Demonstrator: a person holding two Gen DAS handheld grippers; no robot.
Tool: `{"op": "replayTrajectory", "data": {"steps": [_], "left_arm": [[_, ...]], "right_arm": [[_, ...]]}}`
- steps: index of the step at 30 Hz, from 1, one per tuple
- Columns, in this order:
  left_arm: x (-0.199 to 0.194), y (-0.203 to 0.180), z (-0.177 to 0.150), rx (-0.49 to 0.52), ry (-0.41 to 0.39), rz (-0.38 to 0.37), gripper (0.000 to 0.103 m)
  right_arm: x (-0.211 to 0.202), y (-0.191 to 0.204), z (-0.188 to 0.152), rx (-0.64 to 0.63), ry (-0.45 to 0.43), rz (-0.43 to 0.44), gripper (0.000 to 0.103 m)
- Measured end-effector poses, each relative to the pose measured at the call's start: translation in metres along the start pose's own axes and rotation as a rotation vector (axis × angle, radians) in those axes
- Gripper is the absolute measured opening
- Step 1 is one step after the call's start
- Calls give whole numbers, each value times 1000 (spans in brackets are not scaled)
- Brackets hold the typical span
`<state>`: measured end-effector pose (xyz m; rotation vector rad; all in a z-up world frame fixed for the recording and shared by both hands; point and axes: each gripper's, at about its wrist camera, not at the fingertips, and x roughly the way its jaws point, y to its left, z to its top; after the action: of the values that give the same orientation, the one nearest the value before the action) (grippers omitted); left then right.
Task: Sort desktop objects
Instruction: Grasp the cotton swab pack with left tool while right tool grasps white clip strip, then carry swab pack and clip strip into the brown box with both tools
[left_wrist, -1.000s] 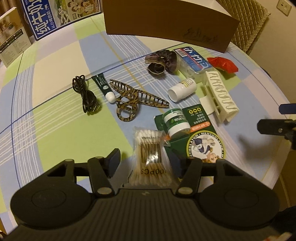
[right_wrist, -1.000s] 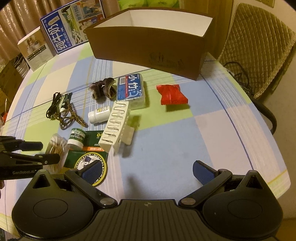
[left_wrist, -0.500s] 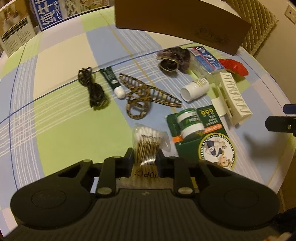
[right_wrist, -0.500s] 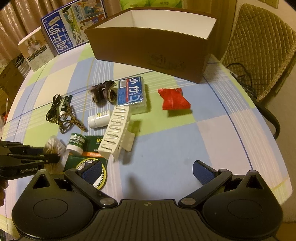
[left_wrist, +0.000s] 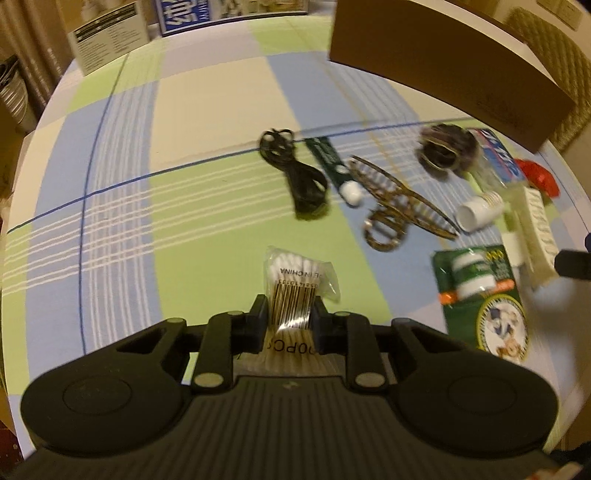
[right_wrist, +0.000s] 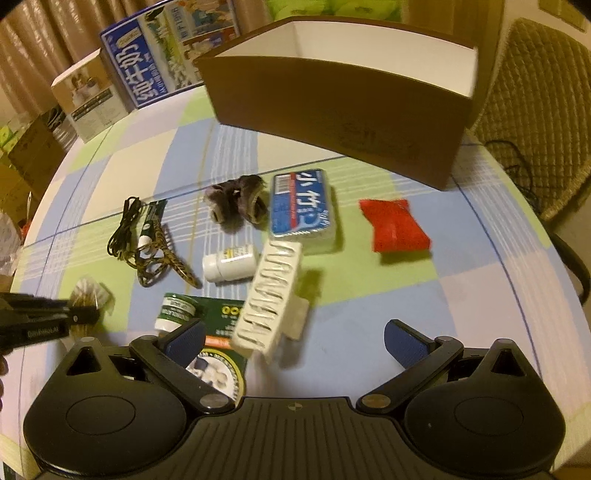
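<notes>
Clear plastic wraps the cotton swab pack (left_wrist: 295, 295), clamped between the left gripper (left_wrist: 289, 317) pads above the checked bench (left_wrist: 207, 229); its near end is hidden behind the gripper body, and the print is partly legible. White tips and a barcode label show. The right gripper (right_wrist: 293, 338) hangs spread apart, holding nothing, over the white hair claw (right_wrist: 271, 280).

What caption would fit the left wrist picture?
Left tool clamps a cotton swab packet above the checked tablecloth.
</notes>
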<state>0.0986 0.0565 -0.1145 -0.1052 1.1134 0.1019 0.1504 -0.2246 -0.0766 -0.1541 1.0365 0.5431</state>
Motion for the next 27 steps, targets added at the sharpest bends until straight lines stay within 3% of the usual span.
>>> {"op": "replayTrajectory", "data": {"steps": [1,3,9,13,15,27], "left_arm": [[1,2,2,-7,0,0,20],[2,3,3,-14,1,2,20],[2,-1,2,-4,0,15,20],[2,-1,3,-10,0,14,20],[3,-2,2,-1,-1,18,20],[-2,-8,1,28,-8,11,17]], "right_arm": [[3,4,1,-15,-5,-6,101],[11,11,4,-46,-3,-15,86],[34,20,10,-99,17,-85,62],[41,19,8,-119,39,-86,45],[43,18,6,-132,56,-95,25],[20,-8,2,-93,25,-92,25]]}}
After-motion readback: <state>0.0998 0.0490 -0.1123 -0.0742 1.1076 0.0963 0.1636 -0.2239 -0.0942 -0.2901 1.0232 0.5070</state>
